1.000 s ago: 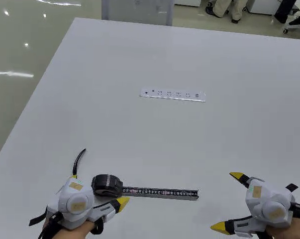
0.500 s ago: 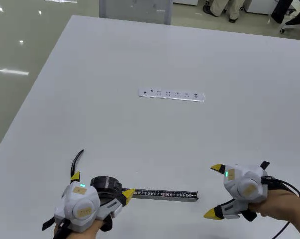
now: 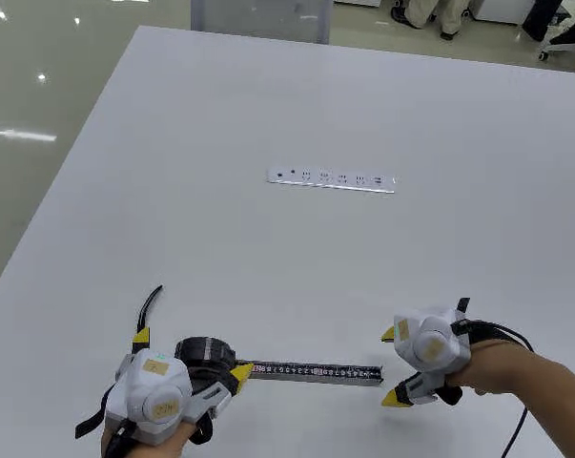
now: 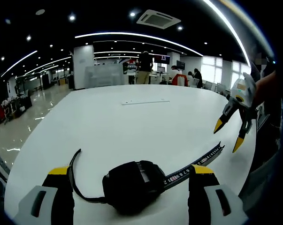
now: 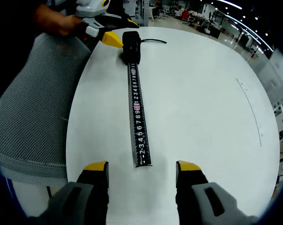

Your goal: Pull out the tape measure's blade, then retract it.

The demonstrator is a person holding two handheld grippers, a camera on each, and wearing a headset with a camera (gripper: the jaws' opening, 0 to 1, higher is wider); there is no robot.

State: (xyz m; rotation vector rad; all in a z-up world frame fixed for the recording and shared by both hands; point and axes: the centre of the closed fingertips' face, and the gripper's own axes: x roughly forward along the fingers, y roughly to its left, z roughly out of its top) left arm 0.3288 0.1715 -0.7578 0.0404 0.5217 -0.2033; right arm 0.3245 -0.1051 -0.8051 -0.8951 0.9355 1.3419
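Close to the bench's near edge, the left gripper (image 4: 130, 171) stands with its yellow-tipped jaws apart, straddling the black, rounded tape measure case (image 4: 134, 183) with a gap showing on each side in the left gripper view. A thin black wrist strap (image 3: 151, 305) loops from the case toward the bench's left edge. The dark, numbered metal blade (image 5: 137, 117) lies flat on the white bench (image 3: 268, 258), partly drawn out along the near edge toward the right. Its hooked end (image 5: 142, 163) sits between the spread jaws of the right gripper (image 5: 141, 166), which are not closed on it. The case looks compact, hard and fairly grippy, best pinned across its flat sides. The blade is likely thin, springy and slick, so the end hook is the surest hold, and it may snap back on release. A second ago the right gripper hung well off toward the near right corner; now it brackets the blade's tip, and the left has closed in around the case. The blade's drawn length looks unchanged. Farther off, mid-bench, lies a white power strip (image 3: 331, 179).
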